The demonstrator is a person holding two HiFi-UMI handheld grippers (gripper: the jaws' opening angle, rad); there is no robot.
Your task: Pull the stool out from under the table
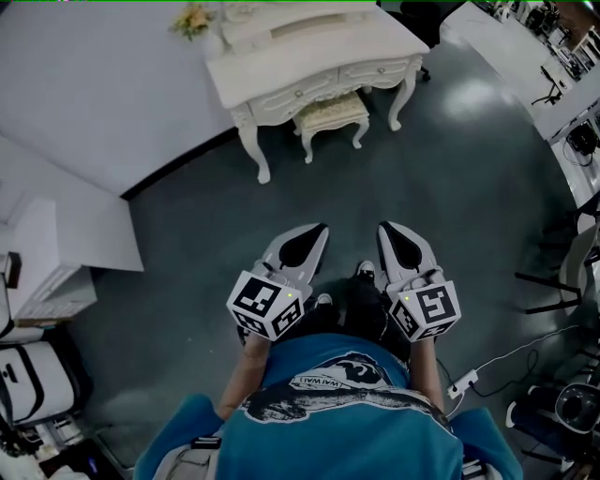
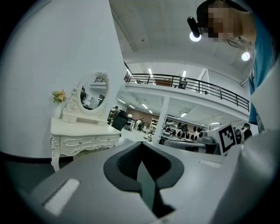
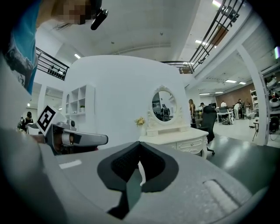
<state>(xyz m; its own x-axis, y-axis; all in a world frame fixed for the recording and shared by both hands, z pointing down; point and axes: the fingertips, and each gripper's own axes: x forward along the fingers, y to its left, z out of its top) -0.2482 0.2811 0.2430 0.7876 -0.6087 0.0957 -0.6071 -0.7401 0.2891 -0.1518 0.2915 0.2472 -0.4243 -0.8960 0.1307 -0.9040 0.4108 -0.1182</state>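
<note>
Two handheld grippers, the left gripper [image 1: 314, 234] and the right gripper [image 1: 390, 233], are held side by side low in front of the person, each with its jaws pressed together on nothing. Well ahead of both stands a white dressing table [image 1: 319, 52] — the cushioned stool [image 1: 331, 111] sits tucked beneath it, untouched.

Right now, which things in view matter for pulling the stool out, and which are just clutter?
Job: stool, tucked under the white table; left gripper and right gripper, both shut, empty.
Clutter: flowers on the tabletop, power strip on the floor, white shelf unit.
</note>
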